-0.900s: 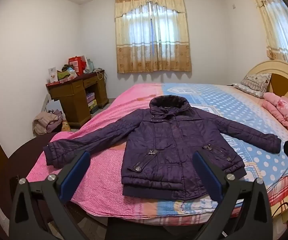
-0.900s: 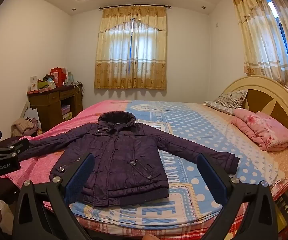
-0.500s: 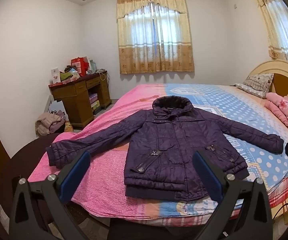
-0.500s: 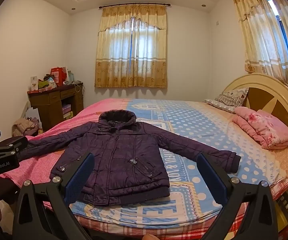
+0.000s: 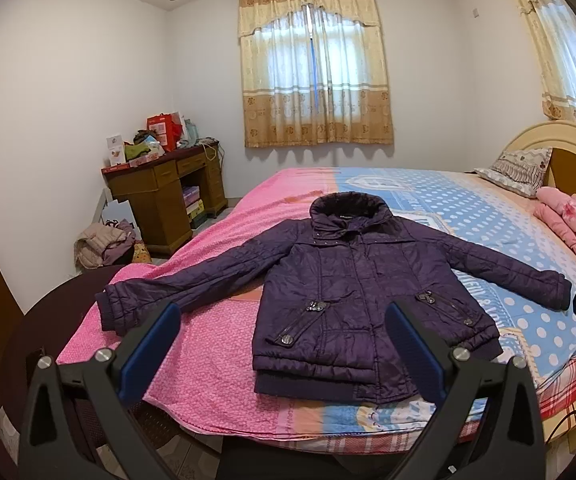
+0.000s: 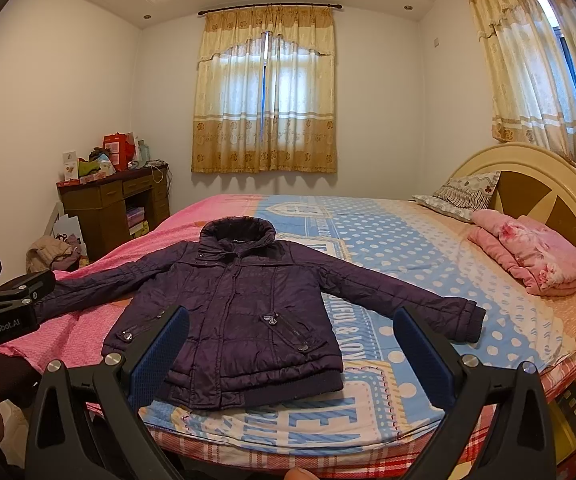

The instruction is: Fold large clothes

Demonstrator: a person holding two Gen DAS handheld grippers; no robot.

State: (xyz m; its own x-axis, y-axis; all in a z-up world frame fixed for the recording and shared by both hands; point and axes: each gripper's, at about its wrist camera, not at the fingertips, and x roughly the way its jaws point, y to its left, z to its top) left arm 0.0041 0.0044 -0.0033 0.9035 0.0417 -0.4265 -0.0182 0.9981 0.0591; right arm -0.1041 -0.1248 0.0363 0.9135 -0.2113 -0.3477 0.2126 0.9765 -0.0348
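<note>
Both claws stand wide with nothing between their blue pads, the left gripper (image 5: 280,340) and the right gripper (image 6: 289,344) hanging short of the near edge of the bed (image 6: 427,240). The right wrist view alone catches the left claw from the side at its left edge and shows the folded pink quilt (image 6: 535,258) whole. The purple padded jacket (image 5: 363,292) lies flat, face up, near the bed's near edge, collar toward the curtained window (image 5: 313,80), hem toward the claws, sleeves spread left and right.
</note>
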